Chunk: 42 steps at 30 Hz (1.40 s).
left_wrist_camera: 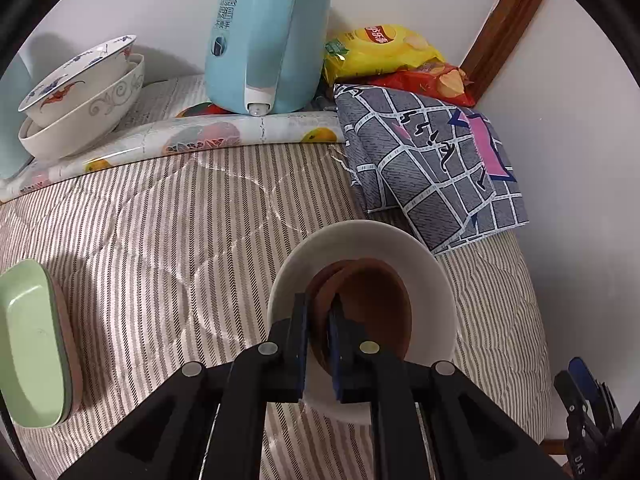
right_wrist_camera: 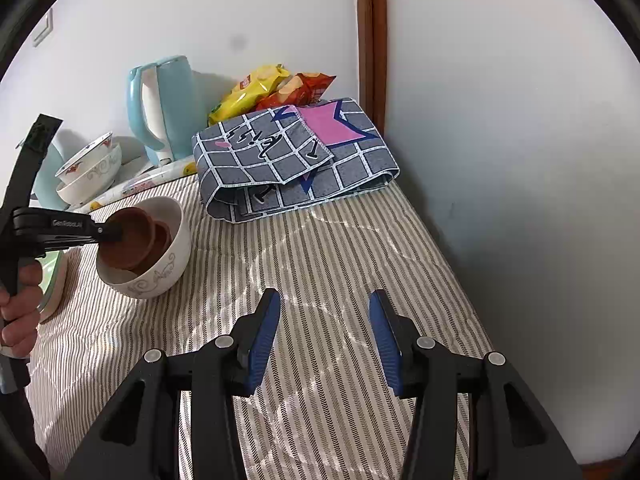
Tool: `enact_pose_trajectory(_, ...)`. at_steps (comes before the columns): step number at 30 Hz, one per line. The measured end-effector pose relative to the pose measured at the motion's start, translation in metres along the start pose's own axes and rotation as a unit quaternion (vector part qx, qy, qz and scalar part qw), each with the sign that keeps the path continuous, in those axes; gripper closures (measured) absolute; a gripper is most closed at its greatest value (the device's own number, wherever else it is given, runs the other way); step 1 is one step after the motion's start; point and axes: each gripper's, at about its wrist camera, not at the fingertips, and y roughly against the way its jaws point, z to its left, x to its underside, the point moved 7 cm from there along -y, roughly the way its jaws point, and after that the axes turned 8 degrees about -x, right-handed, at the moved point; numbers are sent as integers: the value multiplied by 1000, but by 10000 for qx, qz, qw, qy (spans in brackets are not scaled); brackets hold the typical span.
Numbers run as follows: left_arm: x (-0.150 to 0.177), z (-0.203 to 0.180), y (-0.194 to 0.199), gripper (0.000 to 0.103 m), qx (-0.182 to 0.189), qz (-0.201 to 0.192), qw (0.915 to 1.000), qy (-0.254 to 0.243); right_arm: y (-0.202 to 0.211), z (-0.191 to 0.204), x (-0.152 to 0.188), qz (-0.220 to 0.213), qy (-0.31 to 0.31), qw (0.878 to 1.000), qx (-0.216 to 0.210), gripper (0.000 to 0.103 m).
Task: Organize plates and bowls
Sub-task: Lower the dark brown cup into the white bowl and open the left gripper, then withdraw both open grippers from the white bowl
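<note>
My left gripper (left_wrist_camera: 318,312) is shut on the near rim of a brown bowl (left_wrist_camera: 372,304). That bowl hangs tilted inside a white patterned bowl (left_wrist_camera: 360,236) on the striped cover. A second brown bowl (right_wrist_camera: 163,240) lies beneath it in the white bowl (right_wrist_camera: 160,276). In the right wrist view the left gripper (right_wrist_camera: 114,236) comes in from the left edge, held by a hand (right_wrist_camera: 16,312), with the held brown bowl (right_wrist_camera: 128,240) at its tips. My right gripper (right_wrist_camera: 324,336) stands open over bare striped cover, nothing between its fingers, to the right of the white bowl.
Two nested patterned bowls (left_wrist_camera: 80,92) stand at the back left. Green plates (left_wrist_camera: 32,344) lie stacked at the left edge. A blue kettle (left_wrist_camera: 268,36), snack bags (left_wrist_camera: 380,52) and a folded grey checked cloth (left_wrist_camera: 432,168) fill the back. A wall (right_wrist_camera: 520,160) bounds the right side.
</note>
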Motion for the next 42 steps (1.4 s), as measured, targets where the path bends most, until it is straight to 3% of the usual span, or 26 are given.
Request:
enact_pose_trajectory(17, -2, -2, -14, 93, 114, 35, 9999, 6, -10, 8, 12, 211, -48, 9997, -107, 57)
enact_pose_trajectory(21, 0, -6, -13, 81, 239, 88, 9996, -110, -12, 12, 16, 264, -63, 9995, -136, 57)
enact_pose_trajectory(30, 4, -8, -5, 79, 222, 135, 9993, -262, -10, 22, 11, 253, -8, 9996, -126, 57)
enact_pose_trajectory(39, 5, -7, 31, 77, 277, -178, 9983, -476, -2, 39, 3, 82, -83, 9999, -107, 55)
enact_pose_trajectory(42, 7, -3, 46, 66, 261, -318, 9976, -564, 2, 47, 1, -30, -66, 9999, -80, 52)
